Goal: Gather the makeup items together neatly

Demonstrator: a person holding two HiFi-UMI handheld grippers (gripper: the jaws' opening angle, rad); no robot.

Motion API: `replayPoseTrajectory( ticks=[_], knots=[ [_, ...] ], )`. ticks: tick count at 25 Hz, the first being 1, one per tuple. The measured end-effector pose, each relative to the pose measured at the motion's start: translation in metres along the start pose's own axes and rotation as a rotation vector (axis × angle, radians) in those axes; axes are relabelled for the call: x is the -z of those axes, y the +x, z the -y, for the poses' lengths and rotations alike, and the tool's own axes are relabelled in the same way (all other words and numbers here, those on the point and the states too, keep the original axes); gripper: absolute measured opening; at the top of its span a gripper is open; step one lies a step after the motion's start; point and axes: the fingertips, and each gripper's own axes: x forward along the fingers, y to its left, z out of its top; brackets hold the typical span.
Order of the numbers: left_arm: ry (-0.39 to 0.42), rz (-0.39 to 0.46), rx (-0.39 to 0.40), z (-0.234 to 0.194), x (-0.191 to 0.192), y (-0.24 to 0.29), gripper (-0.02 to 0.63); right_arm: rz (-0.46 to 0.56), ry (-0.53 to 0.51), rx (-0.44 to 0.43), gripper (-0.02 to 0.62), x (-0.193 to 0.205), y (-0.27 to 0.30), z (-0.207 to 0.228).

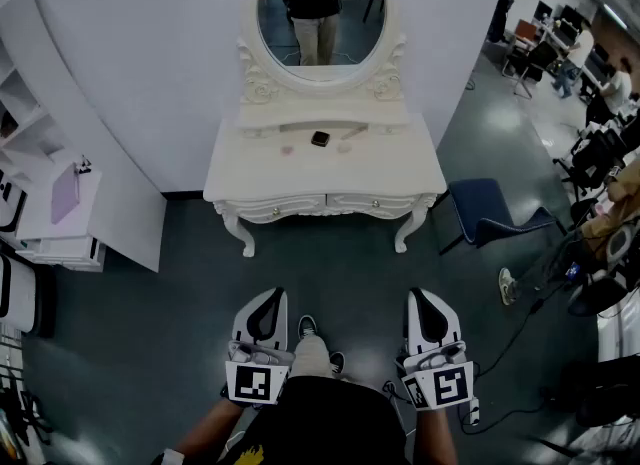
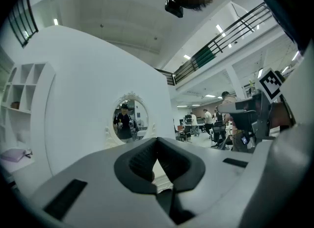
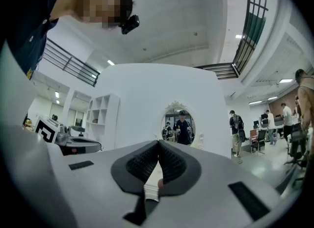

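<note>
The makeup items lie on a white dressing table far ahead in the head view: a small dark compact, a pink item to its left, another pale pink one to its right and a thin stick-like item. An oval mirror stands behind them. My left gripper and right gripper hover low over the floor, well short of the table, both shut and empty. In the left gripper view the left gripper points at the mirror. In the right gripper view the right gripper points at the same mirror.
A white shelf unit stands at the left against the curved wall. A blue chair sits right of the table. Cables trail on the dark floor at the right. People and office chairs fill the far right.
</note>
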Motion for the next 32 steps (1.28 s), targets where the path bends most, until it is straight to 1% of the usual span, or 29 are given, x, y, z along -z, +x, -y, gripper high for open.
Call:
replayPoseTrajectory(
  ticks=[4,10,12,16,21,22,23,25,27,29,32],
  knots=[
    [0.021,-0.007,0.002,0.001,0.002,-0.009,0.011,-0.018,0.024,-0.001,0.014,0.009,-0.012,-0.008],
    [0.044,0.004,-0.019,-0.005,-0.004,-0.01,0.011,0.0,0.121,0.0,0.015,0.014,-0.012,0.0],
    [0.047,0.004,-0.019,-0.007,-0.005,-0.01,0.011,0.005,0.115,0.002,0.015,0.013,-0.013,-0.001],
    [0.042,-0.009,0.019,-0.004,-0.003,-0.011,0.011,-0.001,0.04,0.016,0.017,0.011,-0.015,-0.002],
    [0.046,0.027,-0.006,-0.001,-0.011,-0.01,0.012,-0.005,0.043,0.055,0.018,0.014,-0.021,0.009],
    [0.055,0.024,-0.008,-0.002,-0.01,-0.011,0.012,-0.009,0.044,0.059,0.031,0.015,-0.021,0.011],
    [0.069,0.02,-0.009,-0.003,-0.009,-0.011,0.025,-0.014,0.044,0.06,0.052,0.016,-0.022,0.012],
    [0.104,0.009,-0.008,-0.003,-0.006,-0.01,0.071,-0.025,0.041,0.062,0.088,0.019,-0.023,0.015],
    [0.129,0.003,-0.005,-0.003,-0.005,-0.008,0.108,-0.031,0.034,0.064,0.112,0.02,-0.025,0.017],
    [0.137,0.002,0.002,-0.002,-0.006,-0.006,0.171,-0.038,0.021,0.067,0.146,0.02,-0.026,0.019],
    [0.146,0.006,0.011,0.0,-0.009,-0.004,0.237,-0.061,0.0,0.065,0.193,0.021,-0.027,0.02]
  ],
)
